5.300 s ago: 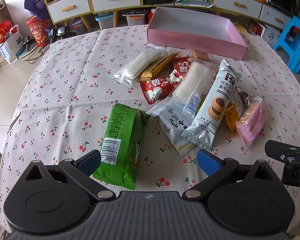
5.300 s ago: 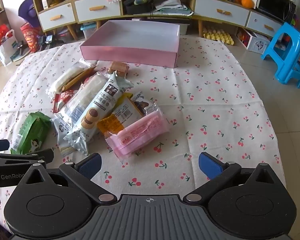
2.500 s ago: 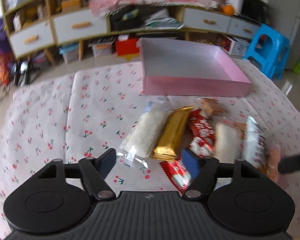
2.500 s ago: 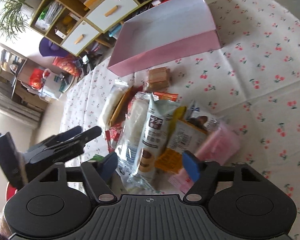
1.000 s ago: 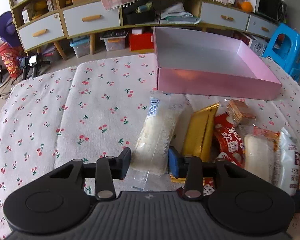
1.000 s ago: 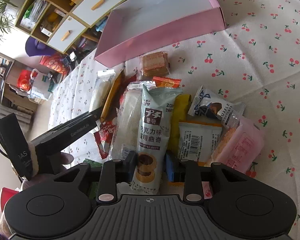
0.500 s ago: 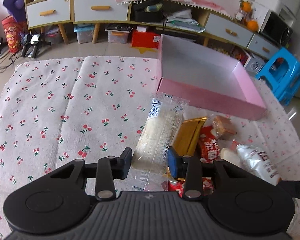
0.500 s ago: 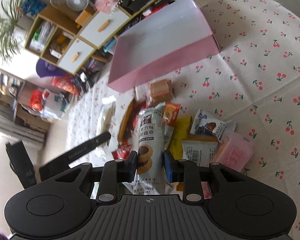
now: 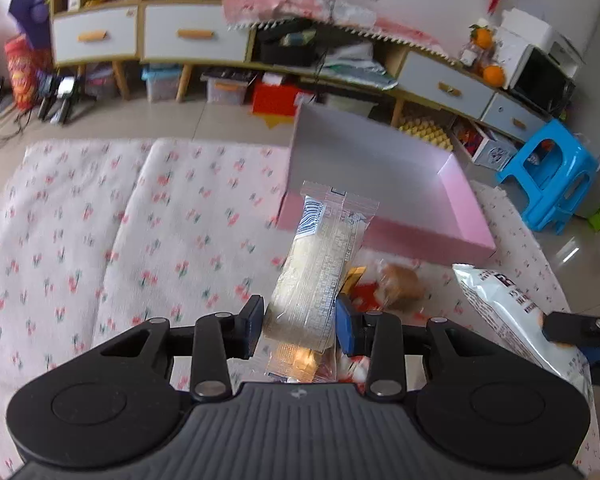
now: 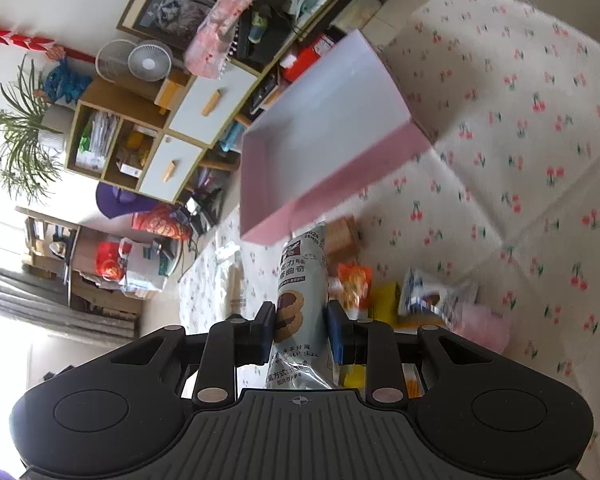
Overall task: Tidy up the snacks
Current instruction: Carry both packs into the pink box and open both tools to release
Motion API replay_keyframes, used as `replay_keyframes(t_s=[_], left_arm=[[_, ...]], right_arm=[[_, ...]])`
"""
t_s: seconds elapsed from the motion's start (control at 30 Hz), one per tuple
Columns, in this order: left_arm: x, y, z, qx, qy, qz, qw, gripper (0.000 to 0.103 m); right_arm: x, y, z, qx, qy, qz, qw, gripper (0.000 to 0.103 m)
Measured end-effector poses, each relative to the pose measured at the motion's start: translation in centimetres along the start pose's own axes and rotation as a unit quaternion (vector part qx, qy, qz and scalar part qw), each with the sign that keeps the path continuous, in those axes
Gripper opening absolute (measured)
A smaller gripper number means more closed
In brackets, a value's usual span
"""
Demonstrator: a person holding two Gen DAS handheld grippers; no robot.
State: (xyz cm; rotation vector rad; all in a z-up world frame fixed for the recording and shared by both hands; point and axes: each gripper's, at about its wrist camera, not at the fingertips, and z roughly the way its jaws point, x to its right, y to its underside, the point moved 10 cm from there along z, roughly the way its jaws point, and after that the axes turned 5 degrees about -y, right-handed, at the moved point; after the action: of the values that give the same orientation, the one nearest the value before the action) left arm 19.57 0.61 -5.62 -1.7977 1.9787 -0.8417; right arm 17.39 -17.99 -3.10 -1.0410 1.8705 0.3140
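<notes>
My left gripper (image 9: 300, 322) is shut on a clear-wrapped white rice cake bar (image 9: 320, 272) and holds it above the cherry-print tablecloth, its far end over the near wall of the open pink box (image 9: 384, 236). My right gripper (image 10: 300, 326) is shut on a grey-green chocolate cookie pack (image 10: 300, 292), lifted above the snack pile, with the pink box (image 10: 332, 176) ahead of it. That cookie pack also shows in the left wrist view (image 9: 504, 312) at the right, with the other gripper on it.
A brown wrapped cake (image 9: 400, 284), a gold bar (image 9: 352, 278), an orange pack (image 10: 354, 280), a blue-white pack (image 10: 432, 292) and a pink pack (image 10: 480, 326) lie on the cloth (image 9: 140, 220). A blue stool (image 9: 548, 176) and a drawer cabinet stand beyond the table.
Both grippers closed on their snacks about a second ago. Since then both have lifted them off the table and carried them toward the pink box.
</notes>
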Motion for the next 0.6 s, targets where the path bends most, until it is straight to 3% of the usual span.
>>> replay_keyframes(t_s=[0.23,0.4,0.6], left_arm=[[2.4,-4.6,2.5,0.014,0.007,0.021,0.9996,0.034],[3.7,-7.0,5.7,0.031,-0.019,0.072,0.9968,0.034],[4.4,-7.5,9.3,0.053,-0.023,0.123,0.9908,0.035]], right_arm=[[0.0,-5.2,0.8,0.038,0.008,-0.010,0.999,0.027],[-0.1,-9.3,2.6,0.061,0.007,-0.052,0.997,0.027],[0.8,-12.4,5.0,0.096,0.012,-0.112,0.989,0.027]])
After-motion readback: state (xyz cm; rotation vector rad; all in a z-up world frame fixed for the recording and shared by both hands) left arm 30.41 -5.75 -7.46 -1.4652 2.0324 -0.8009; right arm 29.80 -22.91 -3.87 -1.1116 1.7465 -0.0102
